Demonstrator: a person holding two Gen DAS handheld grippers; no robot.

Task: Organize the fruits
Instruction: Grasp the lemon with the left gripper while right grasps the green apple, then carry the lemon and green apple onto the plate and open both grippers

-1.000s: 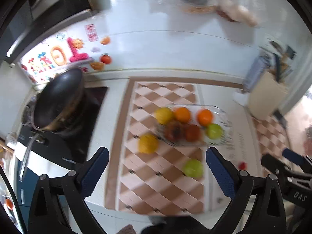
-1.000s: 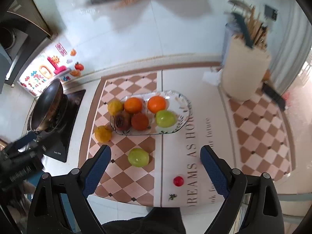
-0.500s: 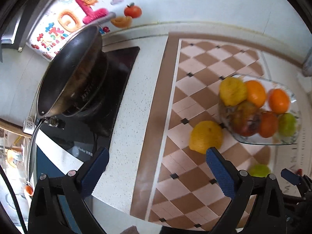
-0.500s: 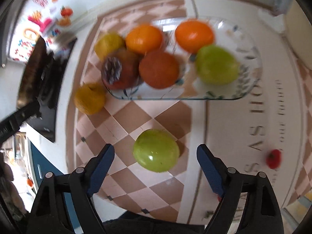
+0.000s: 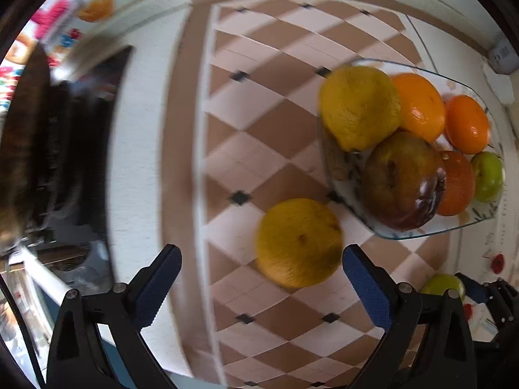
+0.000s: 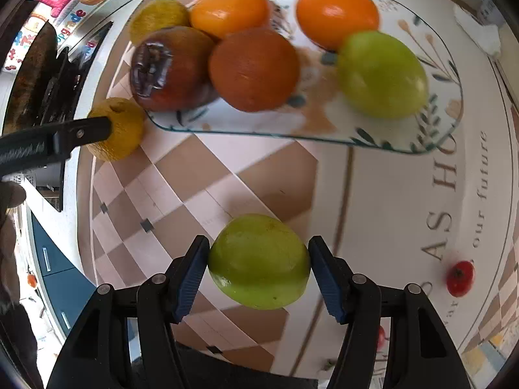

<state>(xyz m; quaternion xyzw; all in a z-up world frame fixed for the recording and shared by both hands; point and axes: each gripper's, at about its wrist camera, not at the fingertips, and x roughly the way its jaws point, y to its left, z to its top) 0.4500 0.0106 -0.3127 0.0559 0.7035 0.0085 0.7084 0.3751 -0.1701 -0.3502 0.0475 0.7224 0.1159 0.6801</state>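
Note:
A glass fruit tray (image 6: 431,136) holds a yellow citrus, two oranges, a dark red fruit, a bruised brown fruit and a green fruit (image 6: 382,74). A loose green fruit (image 6: 259,261) lies on the checkered mat between the blue pads of my right gripper (image 6: 258,272), which is closed in against its sides. A loose yellow citrus (image 5: 298,243) lies on the mat left of the tray (image 5: 415,235). My left gripper (image 5: 259,285) is open, with the citrus just ahead between its fingers and untouched.
A dark wok on a black cooktop (image 5: 74,149) stands at the left. Two small red fruits (image 6: 460,278) lie on the white mat at the right. The counter's front edge runs along the bottom left. Colourful magnets (image 6: 58,0) are on the back wall.
Both grippers came down and forward. The right one closed its fingers onto the loose green fruit. The left one moved up to the loose yellow citrus.

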